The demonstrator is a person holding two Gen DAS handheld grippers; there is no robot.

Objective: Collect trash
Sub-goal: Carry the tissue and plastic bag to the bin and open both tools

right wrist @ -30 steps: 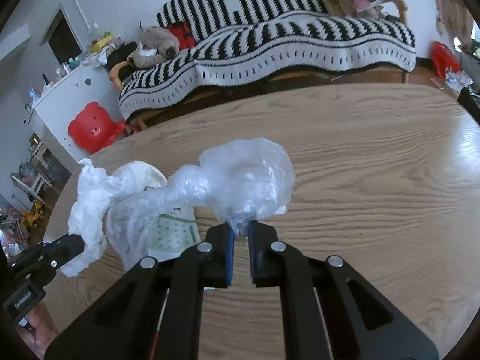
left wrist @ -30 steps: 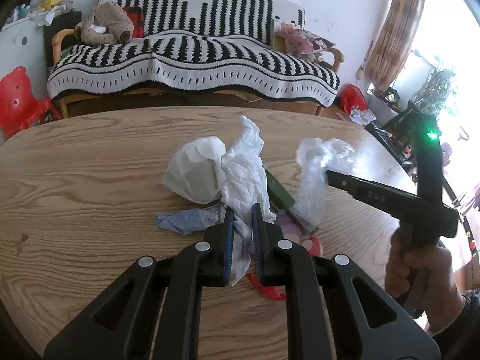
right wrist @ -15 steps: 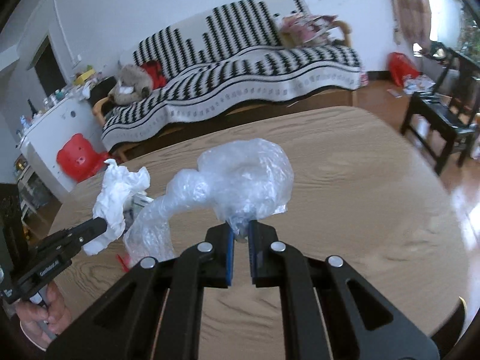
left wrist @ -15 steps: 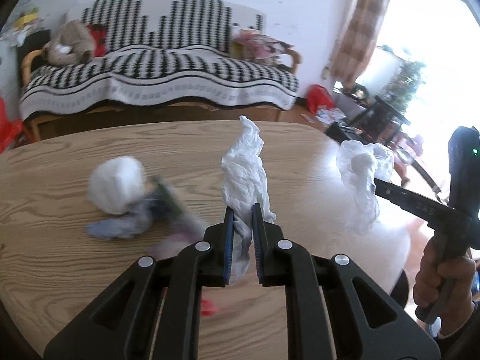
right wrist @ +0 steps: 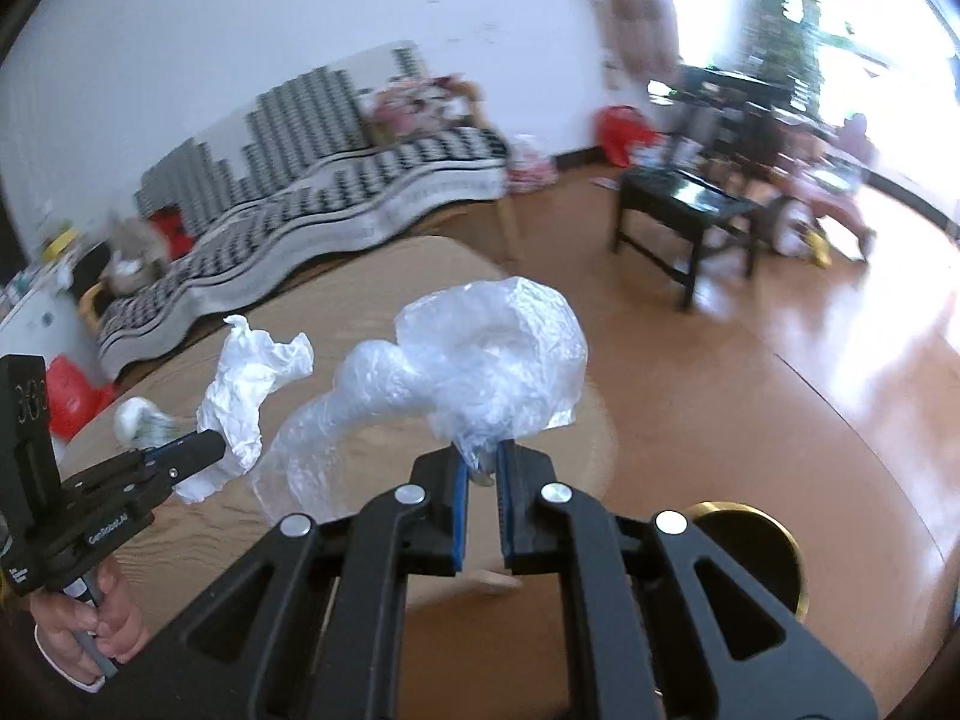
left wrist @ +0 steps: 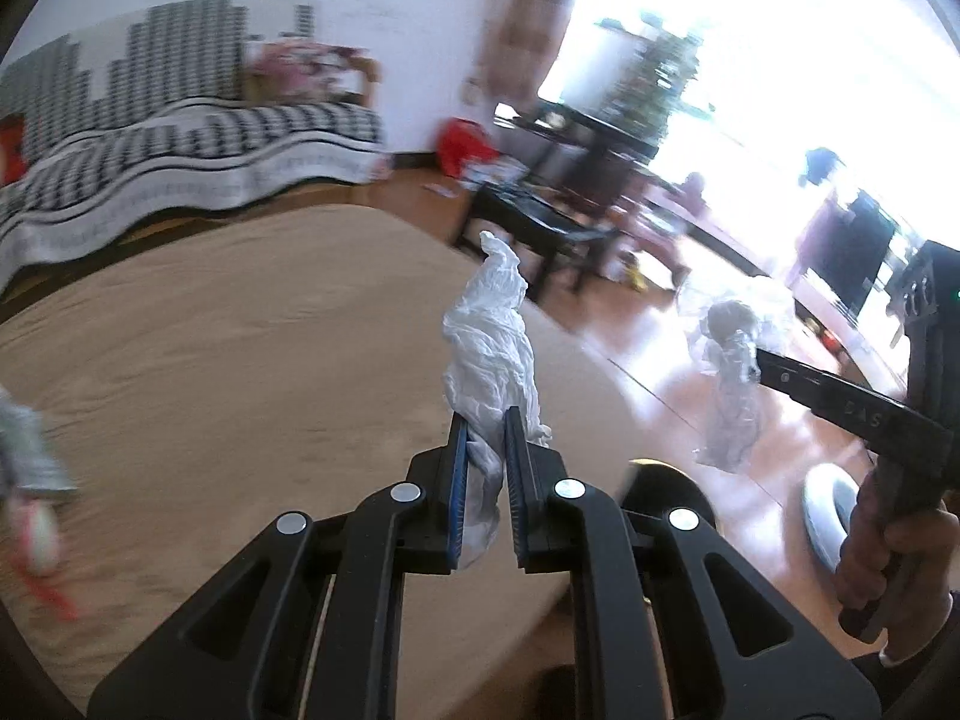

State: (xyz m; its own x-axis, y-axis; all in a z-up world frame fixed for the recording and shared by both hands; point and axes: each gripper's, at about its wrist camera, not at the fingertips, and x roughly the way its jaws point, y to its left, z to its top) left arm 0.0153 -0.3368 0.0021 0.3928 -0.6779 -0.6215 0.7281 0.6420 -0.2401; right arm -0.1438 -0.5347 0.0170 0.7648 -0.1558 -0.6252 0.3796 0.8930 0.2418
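In the left wrist view my left gripper [left wrist: 483, 426] is shut on a crumpled white paper tissue [left wrist: 492, 354] that stands up from the jaws, above the right end of the wooden table [left wrist: 210, 360]. My right gripper [right wrist: 480, 456] is shut on a crumpled clear plastic bag [right wrist: 492, 360], out past the table's edge over the floor. Each view shows the other gripper: the right gripper [left wrist: 759, 366] with its plastic bag [left wrist: 729, 372], the left gripper [right wrist: 210, 447] with the tissue [right wrist: 240, 390]. More blurred trash [left wrist: 24, 456] lies on the table at far left.
A dark round bin with a gold rim [right wrist: 750, 546] stands on the floor just beyond the table's edge, below the right gripper. A black bench [right wrist: 684, 204] stands further off on the shiny wood floor. A striped sofa [right wrist: 300, 198] runs behind the table.
Both grippers have swung right, from over the trash pile in the table's middle to its right edge, each carrying its piece. The pile stays behind at the left.
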